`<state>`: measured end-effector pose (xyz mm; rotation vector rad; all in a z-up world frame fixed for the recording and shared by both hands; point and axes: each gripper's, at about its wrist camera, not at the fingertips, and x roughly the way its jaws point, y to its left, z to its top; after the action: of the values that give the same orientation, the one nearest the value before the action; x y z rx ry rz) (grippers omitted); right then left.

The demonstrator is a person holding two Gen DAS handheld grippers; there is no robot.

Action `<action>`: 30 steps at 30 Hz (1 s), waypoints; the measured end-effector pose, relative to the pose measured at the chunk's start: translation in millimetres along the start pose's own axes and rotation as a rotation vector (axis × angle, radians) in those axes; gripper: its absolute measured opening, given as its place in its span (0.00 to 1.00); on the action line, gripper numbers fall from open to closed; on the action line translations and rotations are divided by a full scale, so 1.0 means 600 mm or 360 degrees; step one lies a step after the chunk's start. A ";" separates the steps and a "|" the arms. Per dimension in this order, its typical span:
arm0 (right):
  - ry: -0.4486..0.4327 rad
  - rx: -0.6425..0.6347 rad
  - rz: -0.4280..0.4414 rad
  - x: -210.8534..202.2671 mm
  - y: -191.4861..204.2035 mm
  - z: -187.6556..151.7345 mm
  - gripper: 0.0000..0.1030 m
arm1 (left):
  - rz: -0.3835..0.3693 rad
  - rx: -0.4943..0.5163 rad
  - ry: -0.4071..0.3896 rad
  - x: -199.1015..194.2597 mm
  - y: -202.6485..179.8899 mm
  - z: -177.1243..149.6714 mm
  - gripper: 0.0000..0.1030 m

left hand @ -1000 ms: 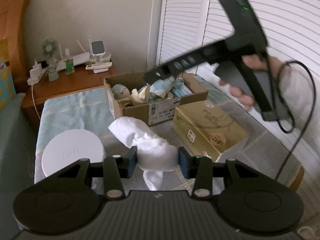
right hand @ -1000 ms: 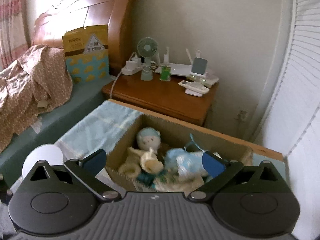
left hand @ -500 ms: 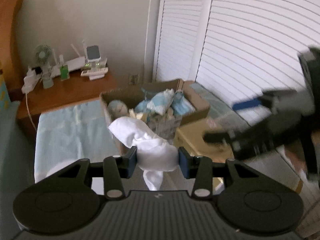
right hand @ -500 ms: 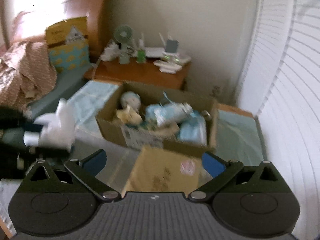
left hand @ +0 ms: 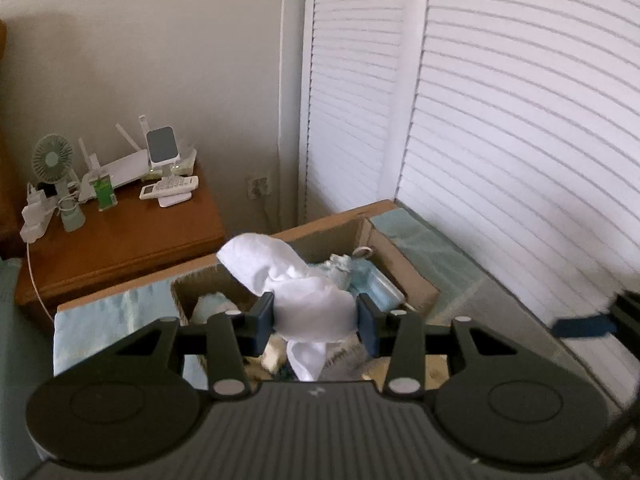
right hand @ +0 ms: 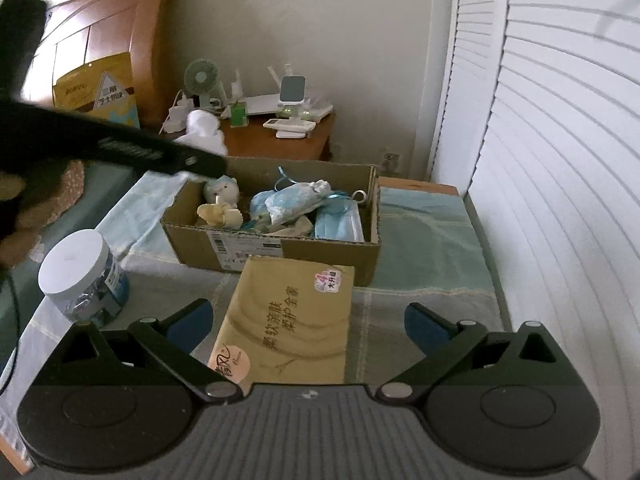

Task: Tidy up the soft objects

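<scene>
My left gripper is shut on a white cloth and holds it above the open cardboard box. In the right wrist view the same cloth hangs over the box's left end, held by the left gripper. The box holds a small plush doll, blue pouches and a pack of blue face masks. My right gripper is open and empty, low over a tan tissue pack in front of the box.
A white-lidded jar stands left of the tissue pack. A wooden nightstand behind the box carries a fan, a router and remotes. White louvred doors close the right side. A bed with a wooden headboard lies at the left.
My left gripper carried the white cloth forward to above the box. My right gripper pulled back from over the box to above the tissue pack.
</scene>
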<state>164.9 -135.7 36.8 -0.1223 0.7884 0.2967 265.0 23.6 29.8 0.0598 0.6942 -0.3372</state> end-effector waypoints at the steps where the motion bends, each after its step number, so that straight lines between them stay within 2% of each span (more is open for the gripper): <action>1: -0.0002 0.0006 -0.0003 0.001 -0.002 0.001 1.00 | 0.0011 0.0000 0.0013 0.011 0.000 0.004 0.41; 10: -0.0009 0.0037 -0.0028 -0.004 -0.016 -0.004 1.00 | 0.0088 -0.0034 0.0109 0.089 0.009 0.015 0.43; 12: -0.0013 0.0043 -0.0023 -0.005 -0.020 -0.004 1.00 | 0.0109 -0.0046 0.0103 0.099 0.015 0.018 0.54; 14: -0.0016 0.0050 -0.0022 -0.005 -0.022 -0.004 1.00 | 0.0132 -0.0064 0.0092 0.098 0.017 0.017 0.83; 17: -0.0024 0.0044 -0.0024 -0.010 -0.022 -0.004 1.00 | 0.0180 -0.0066 0.0021 0.081 0.013 0.017 0.94; 24: -0.0051 0.0049 -0.0030 -0.027 -0.017 -0.006 1.00 | 0.0225 -0.0043 -0.0055 0.022 -0.004 0.007 0.97; 30: -0.0045 0.0080 -0.0080 -0.040 -0.013 -0.005 1.00 | 0.0255 -0.0066 -0.0112 -0.051 -0.023 -0.033 0.99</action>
<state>149.4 -148.6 51.9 -0.0901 0.7633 0.2306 226.4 22.9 35.2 0.0634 0.6222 -0.1701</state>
